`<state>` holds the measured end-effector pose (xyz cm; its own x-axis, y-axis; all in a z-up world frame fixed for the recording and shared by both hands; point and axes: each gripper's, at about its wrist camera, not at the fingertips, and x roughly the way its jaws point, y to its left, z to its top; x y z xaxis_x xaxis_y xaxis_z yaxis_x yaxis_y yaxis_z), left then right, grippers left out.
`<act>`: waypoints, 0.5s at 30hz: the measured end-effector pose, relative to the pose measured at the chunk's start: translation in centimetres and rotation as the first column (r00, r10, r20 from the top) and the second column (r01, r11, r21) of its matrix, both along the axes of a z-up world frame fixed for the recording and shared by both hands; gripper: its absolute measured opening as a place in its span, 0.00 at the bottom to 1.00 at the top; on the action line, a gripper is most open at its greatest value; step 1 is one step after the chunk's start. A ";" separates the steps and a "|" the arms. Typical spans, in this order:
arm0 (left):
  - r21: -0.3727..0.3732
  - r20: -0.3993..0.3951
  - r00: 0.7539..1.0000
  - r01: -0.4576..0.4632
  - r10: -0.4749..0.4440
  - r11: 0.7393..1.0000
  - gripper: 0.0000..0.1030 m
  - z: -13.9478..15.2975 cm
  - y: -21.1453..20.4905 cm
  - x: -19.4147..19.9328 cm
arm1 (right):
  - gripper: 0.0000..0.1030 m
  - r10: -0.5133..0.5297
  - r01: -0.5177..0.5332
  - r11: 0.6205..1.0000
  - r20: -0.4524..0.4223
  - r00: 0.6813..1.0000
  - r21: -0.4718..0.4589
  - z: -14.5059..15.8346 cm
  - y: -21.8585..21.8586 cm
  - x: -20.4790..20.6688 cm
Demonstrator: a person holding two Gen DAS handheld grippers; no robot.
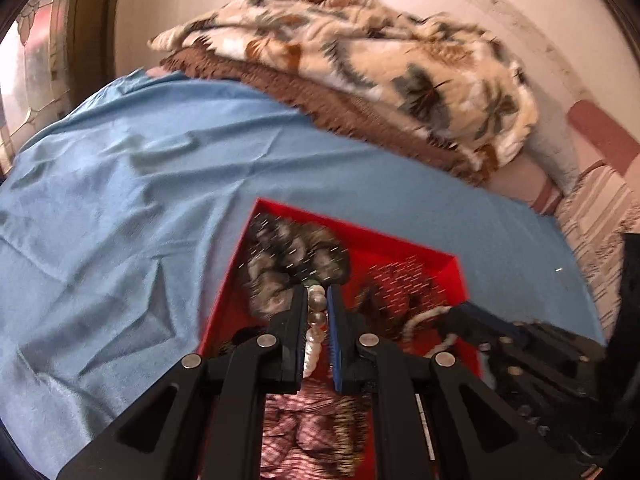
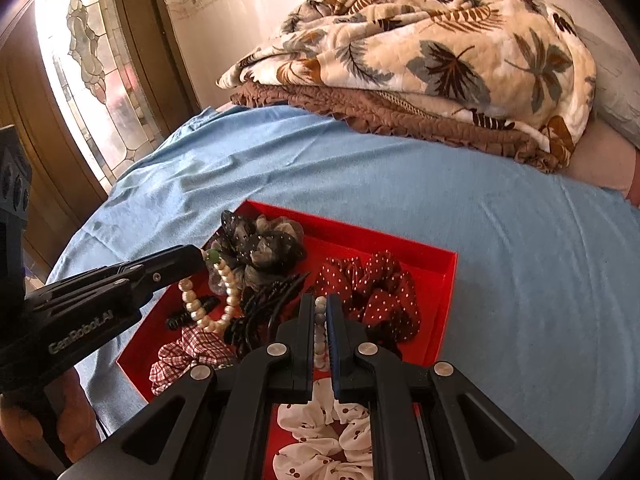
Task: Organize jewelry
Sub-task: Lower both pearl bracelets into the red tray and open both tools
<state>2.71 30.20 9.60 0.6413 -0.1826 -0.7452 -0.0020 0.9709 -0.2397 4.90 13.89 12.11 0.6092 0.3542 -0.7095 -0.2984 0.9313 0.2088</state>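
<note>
A pearl necklace (image 2: 230, 300) with a green bead hangs in a loop over the red tray (image 2: 400, 246) on the bed. My left gripper (image 1: 318, 290) is shut on one stretch of the necklace (image 1: 319, 301). From the right wrist view the left gripper (image 2: 202, 257) comes in from the left and pinches the strand by the green bead. My right gripper (image 2: 320, 300) is shut on another stretch of the same strand, just right of the tray's middle. In the left wrist view the right gripper (image 1: 454, 311) shows blurred at the right over the tray (image 1: 404, 245).
Inside the tray lie a black-grey scrunchie (image 2: 260, 246), a red dotted scrunchie (image 2: 376, 292), a checked scrunchie (image 2: 188, 354), a white cherry-print scrunchie (image 2: 320, 432) and black hair clips (image 2: 256, 312). A blue sheet (image 2: 500, 240) covers the bed. A folded leaf-print blanket (image 2: 440, 52) lies behind.
</note>
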 end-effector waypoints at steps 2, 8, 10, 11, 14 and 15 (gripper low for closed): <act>0.011 -0.039 0.999 -0.012 0.013 1.000 0.09 -0.8 0.2 0.4 | 0.07 0.001 -0.001 1.000 -0.010 1.000 -0.005 -0.4 0.1 0.1; 0.081 -0.073 0.996 -0.042 0.048 0.996 0.09 -1.6 0.4 0.5 | 0.07 0.008 -0.009 1.000 -0.031 0.999 -0.027 -1.3 0.4 0.4; 0.099 -0.081 0.995 -0.044 0.052 0.994 0.09 -1.8 0.4 0.5 | 0.07 0.011 -0.013 0.999 -0.041 0.999 -0.038 -1.8 0.5 0.5; 0.109 -0.085 0.995 -0.046 0.055 0.993 0.09 -1.9 0.4 0.5 | 0.07 0.012 -0.014 0.999 -0.046 0.999 -0.042 -2.0 0.5 0.5; 0.129 -0.094 0.993 -0.054 0.066 0.990 0.09 -2.1 0.4 0.5 | 0.07 0.013 -0.016 0.998 -0.063 0.998 -0.055 -2.8 0.6 0.7; 0.133 -0.097 0.993 -0.058 0.071 0.989 0.09 -2.1 0.4 0.6 | 0.07 0.013 -0.017 0.998 -0.068 0.998 -0.060 -3.0 0.7 0.7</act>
<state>3.27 30.64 7.48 0.5690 -0.0408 -0.8213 -0.0830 0.9908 -0.1067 5.58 14.57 9.07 0.5544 0.3183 -0.7690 -0.2994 0.9384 0.1726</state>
